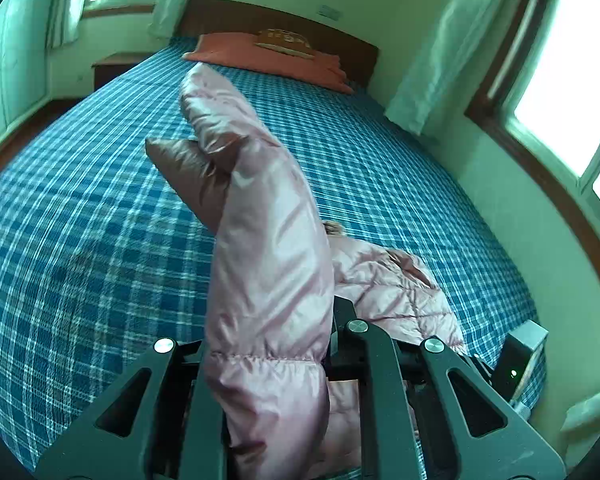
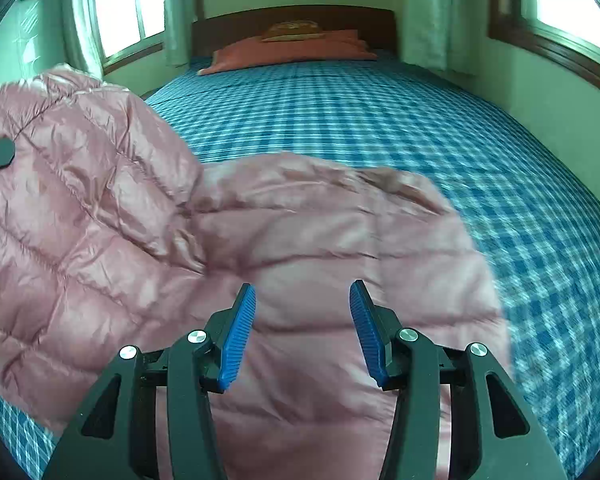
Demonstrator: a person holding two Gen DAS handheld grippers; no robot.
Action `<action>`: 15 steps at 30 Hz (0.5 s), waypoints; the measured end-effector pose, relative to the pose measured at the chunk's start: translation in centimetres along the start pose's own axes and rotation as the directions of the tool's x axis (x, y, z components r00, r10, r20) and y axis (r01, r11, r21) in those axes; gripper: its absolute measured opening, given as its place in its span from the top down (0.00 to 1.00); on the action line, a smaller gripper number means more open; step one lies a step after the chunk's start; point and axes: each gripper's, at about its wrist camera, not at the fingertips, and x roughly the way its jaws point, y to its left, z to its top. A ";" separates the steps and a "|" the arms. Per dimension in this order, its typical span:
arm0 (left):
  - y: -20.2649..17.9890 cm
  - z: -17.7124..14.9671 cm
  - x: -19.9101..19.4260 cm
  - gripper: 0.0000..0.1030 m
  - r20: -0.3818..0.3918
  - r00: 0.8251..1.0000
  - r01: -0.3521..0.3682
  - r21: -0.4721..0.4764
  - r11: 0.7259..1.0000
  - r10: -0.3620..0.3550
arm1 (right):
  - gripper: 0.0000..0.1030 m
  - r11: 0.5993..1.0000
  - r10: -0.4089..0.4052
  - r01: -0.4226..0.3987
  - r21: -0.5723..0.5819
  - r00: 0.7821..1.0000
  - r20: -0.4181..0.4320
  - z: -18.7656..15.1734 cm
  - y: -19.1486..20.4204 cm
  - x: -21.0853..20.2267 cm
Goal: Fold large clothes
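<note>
A sleeve (image 1: pixel 260 216) of the pink puffy jacket (image 2: pixel 180 240) is pinched in the left gripper (image 1: pixel 266 360) and lifted up. The jacket is spread under the right gripper (image 2: pixel 302 332), which is held wide apart above the blue checked bed (image 2: pixel 420 120).

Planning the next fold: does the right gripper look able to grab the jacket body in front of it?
Probably yes: the right gripper is open, with the pink jacket lying directly ahead and nothing between.

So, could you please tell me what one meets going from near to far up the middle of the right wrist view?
Open right gripper → pink quilted puffer jacket → blue plaid bedsheet → orange pillow → dark wooden headboard.
</note>
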 end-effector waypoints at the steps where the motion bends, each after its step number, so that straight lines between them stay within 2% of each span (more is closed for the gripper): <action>1: -0.8 0.0 0.2 0.86 -0.002 1.000 -0.002 0.013 1.000 0.002 | 0.52 1.000 -0.007 0.007 0.013 1.000 -0.003 -0.3 -0.9 -0.3; 8: -7.4 -1.1 3.4 0.86 -0.033 0.999 -0.005 0.118 0.993 0.009 | 0.52 0.994 -0.054 0.056 0.097 0.998 -0.017 -2.5 -6.7 -2.0; 15: -11.6 -3.8 9.3 0.86 -0.142 0.990 0.006 0.125 0.992 0.012 | 0.52 0.986 -0.089 0.093 0.140 0.995 -0.041 -4.7 -9.6 -2.5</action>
